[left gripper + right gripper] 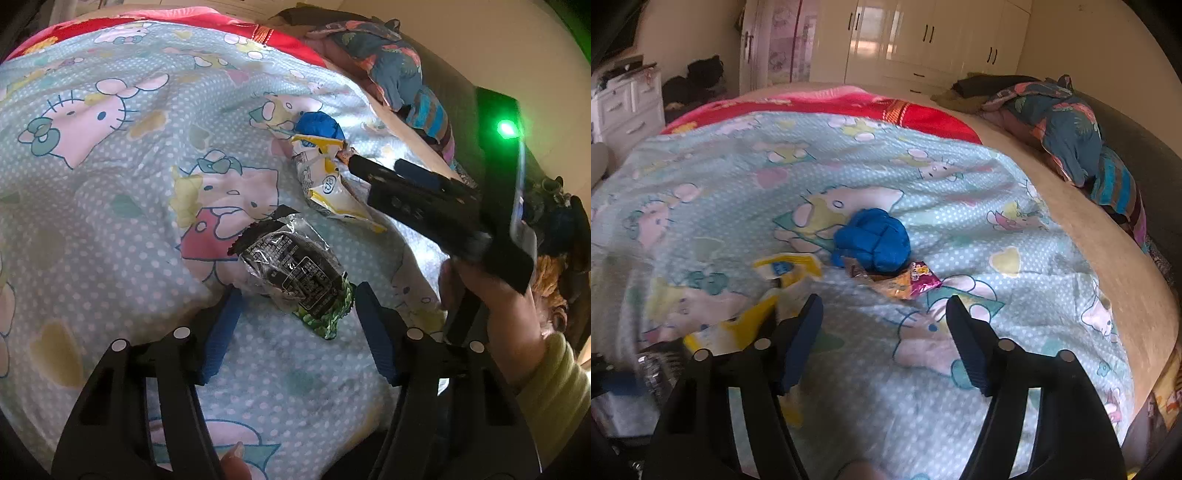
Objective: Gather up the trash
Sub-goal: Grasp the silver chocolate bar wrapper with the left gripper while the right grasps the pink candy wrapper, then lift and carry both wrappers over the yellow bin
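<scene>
The bed [1071, 236] fills both views under a pale blue cartoon quilt [110, 206]. Left claw [295, 325], tilted down at lower centre, stands part open astride a black wrapper [291, 266], pads not pressing. Right claw [882, 325], angled down, gapes empty just below a pink-orange wrapper [905, 282].

We see a bed [1082, 236] under a pale blue cartoon-cat quilt [746, 177]. On the quilt lie a blue bundle [873, 240], a yellow-white wrapper [328, 184], a black wrapper [295, 273] and a pink-orange wrapper [905, 282].
</scene>
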A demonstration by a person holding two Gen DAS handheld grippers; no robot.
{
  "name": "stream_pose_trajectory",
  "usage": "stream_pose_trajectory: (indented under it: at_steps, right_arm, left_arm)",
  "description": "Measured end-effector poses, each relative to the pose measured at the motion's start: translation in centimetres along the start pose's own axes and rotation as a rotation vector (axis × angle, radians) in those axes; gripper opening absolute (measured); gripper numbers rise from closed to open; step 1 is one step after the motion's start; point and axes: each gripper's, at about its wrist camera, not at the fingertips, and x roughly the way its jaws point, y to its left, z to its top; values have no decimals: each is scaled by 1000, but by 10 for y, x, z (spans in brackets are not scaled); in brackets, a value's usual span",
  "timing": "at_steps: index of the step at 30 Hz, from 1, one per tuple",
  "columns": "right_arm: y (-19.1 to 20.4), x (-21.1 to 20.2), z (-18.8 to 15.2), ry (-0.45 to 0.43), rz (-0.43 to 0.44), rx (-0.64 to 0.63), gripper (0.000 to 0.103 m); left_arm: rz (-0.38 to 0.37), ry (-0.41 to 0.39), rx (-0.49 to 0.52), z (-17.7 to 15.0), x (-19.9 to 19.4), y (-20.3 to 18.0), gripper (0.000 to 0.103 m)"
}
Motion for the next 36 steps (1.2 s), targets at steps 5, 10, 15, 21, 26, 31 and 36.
stream_pose_trajectory:
  at_steps: [5, 10, 15, 21, 26, 31, 36]
  right_arm:
    - [4, 13, 5, 8, 14, -19, 59]
    - [13, 23, 10, 25, 8, -53, 47]
    - [13, 23, 8, 19, 52, -46, 15]
    - [4, -1, -5, -25, 135, 67, 7]
    - [-3, -33, -20, -87, 177, 159, 7]
    - [-9, -65, -36, -142, 202, 232, 7]
    - [-9, -97, -50, -189, 218, 268, 7]
  left_arm:
    - [21, 5, 22, -1, 4, -2, 47]
    - [35, 5, 28, 0, 8, 0, 39]
    - [32, 4, 26, -1, 7, 3, 31]
    - [14, -5, 9, -1, 5, 7, 27]
    - [-36, -29, -34, -1, -3, 18, 20]
    - [-38, -45, -37, -1, -10, 17, 18]
    - [-39, -78, -19, 0, -24, 12, 17]
